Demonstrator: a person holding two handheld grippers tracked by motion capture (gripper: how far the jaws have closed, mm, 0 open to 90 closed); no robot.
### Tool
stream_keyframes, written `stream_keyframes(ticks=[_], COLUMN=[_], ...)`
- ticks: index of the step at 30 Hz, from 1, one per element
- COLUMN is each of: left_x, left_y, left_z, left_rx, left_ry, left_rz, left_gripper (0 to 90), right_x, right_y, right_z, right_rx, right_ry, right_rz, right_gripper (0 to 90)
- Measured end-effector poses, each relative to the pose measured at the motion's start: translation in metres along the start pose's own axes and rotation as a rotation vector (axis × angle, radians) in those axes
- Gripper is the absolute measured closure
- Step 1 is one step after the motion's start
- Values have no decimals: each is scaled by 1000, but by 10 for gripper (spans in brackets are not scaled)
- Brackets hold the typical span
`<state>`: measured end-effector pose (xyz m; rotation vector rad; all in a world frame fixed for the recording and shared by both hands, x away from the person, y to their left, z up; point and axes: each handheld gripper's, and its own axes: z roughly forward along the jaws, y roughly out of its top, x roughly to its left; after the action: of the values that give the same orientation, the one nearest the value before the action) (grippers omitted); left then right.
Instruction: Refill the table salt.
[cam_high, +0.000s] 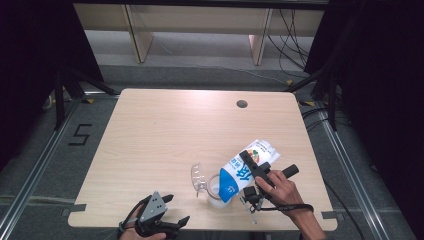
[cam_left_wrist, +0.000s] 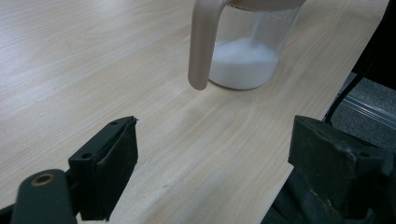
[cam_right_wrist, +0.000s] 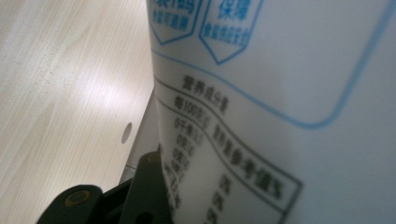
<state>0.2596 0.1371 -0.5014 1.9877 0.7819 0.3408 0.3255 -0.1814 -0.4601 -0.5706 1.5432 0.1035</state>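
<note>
Right gripper (cam_high: 256, 167) fingers clamped on the white-and-blue printed pouch (cam_high: 245, 170), tipped mouth-down over the clear handled plastic jug (cam_high: 216, 190) so white granules fall in (jug near the surface's front edge); left gripper (cam_high: 172, 210) fingers apart, idle.

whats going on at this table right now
A person is pouring white granules from a blue-and-white bag, clamped and tilted in the right gripper, into a clear jar on the table. The jar is partly filled. The left gripper sits open near the table's front edge, holding nothing.
</note>
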Motion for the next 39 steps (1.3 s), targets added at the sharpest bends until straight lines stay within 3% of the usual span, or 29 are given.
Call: stream_keyframes(ticks=[1,5,7,8,31,39], left_x=[0,0,0,0,0,0], left_y=[0,0,0,0,0,0], left_z=[0,0,0,0,0,0], left_rx=[0,-1,0,0,-1,0], left_ry=[0,1,0,0,0,0], left_rz=[0,0,1,0,1,0], left_gripper=[153,153,153,153,153,153], right_x=[1,0,1,3,2,3], right_y=[0,0,0,0,1,1], right_z=[1,0,0,0,-2,-1], right_rx=[-9,-2,-10,1,14,17], right_ry=[-18,-1,-17,-10,-7,-1], right_rz=[7,4,9,34,-3,12], right_gripper=[672,672,672,673,683,687])
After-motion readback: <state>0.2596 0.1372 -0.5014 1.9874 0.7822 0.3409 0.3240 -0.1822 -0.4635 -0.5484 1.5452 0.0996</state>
